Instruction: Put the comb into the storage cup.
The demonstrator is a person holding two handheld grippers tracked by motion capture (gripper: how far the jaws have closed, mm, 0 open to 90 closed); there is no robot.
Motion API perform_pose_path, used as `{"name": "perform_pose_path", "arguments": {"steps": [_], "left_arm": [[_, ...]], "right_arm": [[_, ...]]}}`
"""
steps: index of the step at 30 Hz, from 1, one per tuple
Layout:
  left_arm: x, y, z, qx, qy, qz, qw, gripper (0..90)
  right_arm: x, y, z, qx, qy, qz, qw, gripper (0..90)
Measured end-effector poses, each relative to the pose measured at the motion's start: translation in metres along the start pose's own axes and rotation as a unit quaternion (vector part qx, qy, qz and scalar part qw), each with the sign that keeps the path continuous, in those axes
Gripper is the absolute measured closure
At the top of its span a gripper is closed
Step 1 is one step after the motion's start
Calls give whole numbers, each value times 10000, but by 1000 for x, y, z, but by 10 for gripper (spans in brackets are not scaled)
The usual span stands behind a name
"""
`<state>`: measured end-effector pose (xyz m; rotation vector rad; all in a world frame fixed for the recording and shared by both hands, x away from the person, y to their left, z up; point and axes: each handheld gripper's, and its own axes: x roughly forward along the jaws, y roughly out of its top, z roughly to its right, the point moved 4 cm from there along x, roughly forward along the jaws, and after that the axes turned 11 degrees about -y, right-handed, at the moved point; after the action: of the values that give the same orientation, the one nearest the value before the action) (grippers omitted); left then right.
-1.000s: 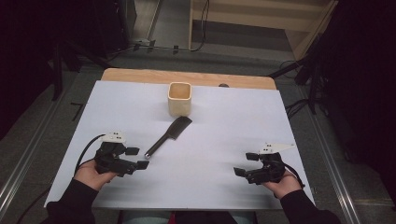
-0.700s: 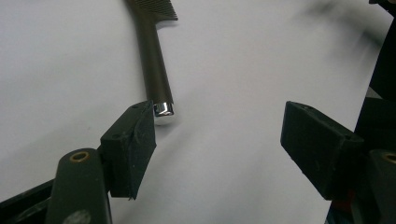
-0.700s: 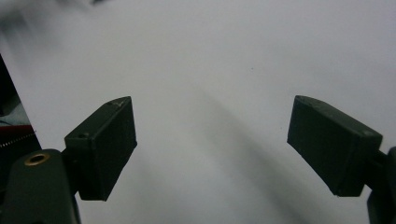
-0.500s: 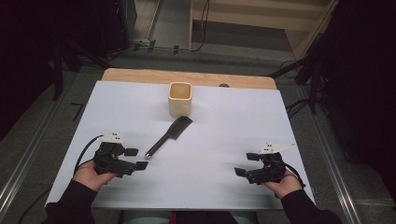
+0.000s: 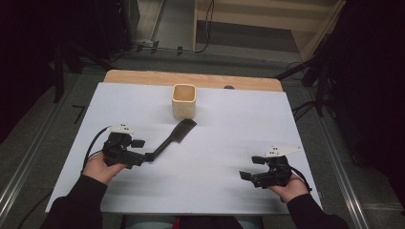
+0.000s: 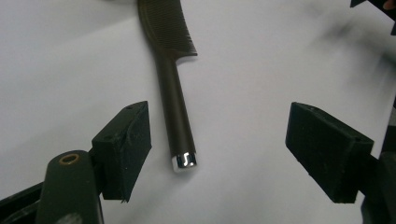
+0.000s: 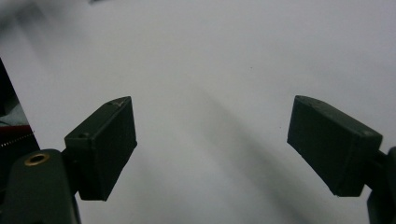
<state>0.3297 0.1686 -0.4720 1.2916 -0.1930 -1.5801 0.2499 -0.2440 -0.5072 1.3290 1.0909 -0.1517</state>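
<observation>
While both pairs of jaws stand wide apart and grip nothing, the scene reads so:
Left gripper [image 5: 144, 150]: jaws have just been opening; the comb's capped end lies between them, untouched.
Comb [image 6: 175, 105]: flat on the white sheet [image 5: 229, 138], handle tip close beside the left-hand finger [image 6: 126, 147], well apart from the other; teeth point away.
Cut off: comb's far end at the left gripper view's top edge.
Right gripper [image 5: 249, 168]: bare sheet between its fingers.
High view adds: beige cup [image 5: 184, 100] beyond the comb.
</observation>
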Motion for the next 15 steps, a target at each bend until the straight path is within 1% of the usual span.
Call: {"name": "perform_pose_path", "arguments": {"steps": [5,8,10,15], "left_arm": [[8,9,-3,28,74,-17,10000,230],[12,15,-4,73,144,-37,9999,230],[16,19,-6,56,164,-14,9998,230],[23,25,-8,25,169,42,9998,231]], "right_arm": [[0,0,0,34,1,-9,10000,137],[1,0,0,13,-11,-19,10000,137],[1,0,0,-13,-1,-8,10000,137],[0,0,0,21,-9,-11,10000,137]]}}
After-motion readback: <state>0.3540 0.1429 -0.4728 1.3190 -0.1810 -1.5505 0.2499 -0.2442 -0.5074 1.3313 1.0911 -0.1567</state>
